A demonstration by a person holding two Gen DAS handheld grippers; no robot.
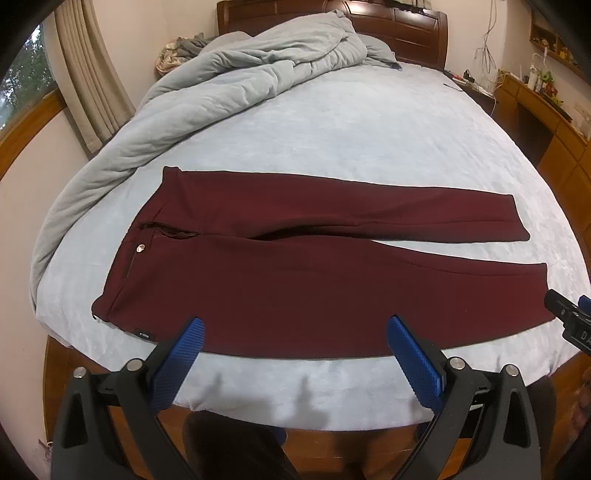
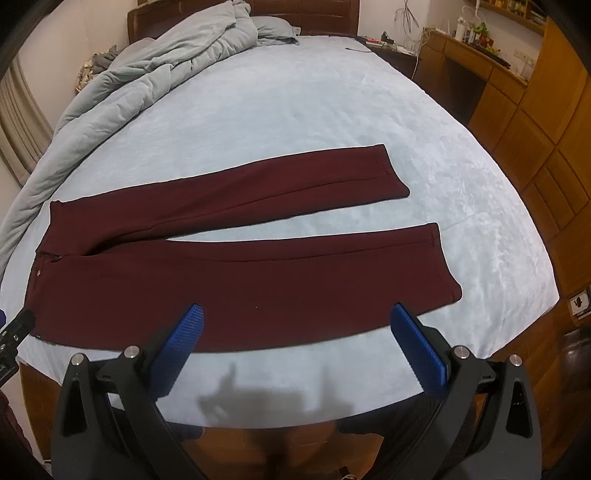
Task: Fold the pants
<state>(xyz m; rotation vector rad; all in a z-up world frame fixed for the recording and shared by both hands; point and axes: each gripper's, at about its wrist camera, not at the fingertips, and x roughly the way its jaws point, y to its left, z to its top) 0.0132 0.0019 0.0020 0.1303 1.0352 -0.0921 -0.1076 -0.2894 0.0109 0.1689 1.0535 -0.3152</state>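
Observation:
Dark maroon pants (image 1: 295, 266) lie flat on the pale blue bed, waistband to the left with a metal button (image 1: 140, 249), both legs stretched to the right and slightly apart. They also show in the right wrist view (image 2: 236, 273). My left gripper (image 1: 295, 328) is open and empty, hovering above the near edge of the near leg. My right gripper (image 2: 297, 317) is open and empty, above the near leg close to its hem (image 2: 447, 262). The right gripper's tip shows at the right edge of the left view (image 1: 569, 317).
A crumpled grey duvet (image 1: 207, 85) lies along the bed's far left side and head. The bed (image 1: 369, 125) has a wooden headboard (image 1: 399, 22). A wooden desk and cabinets (image 2: 517, 96) stand to the right. A curtained window (image 1: 85, 66) is at left.

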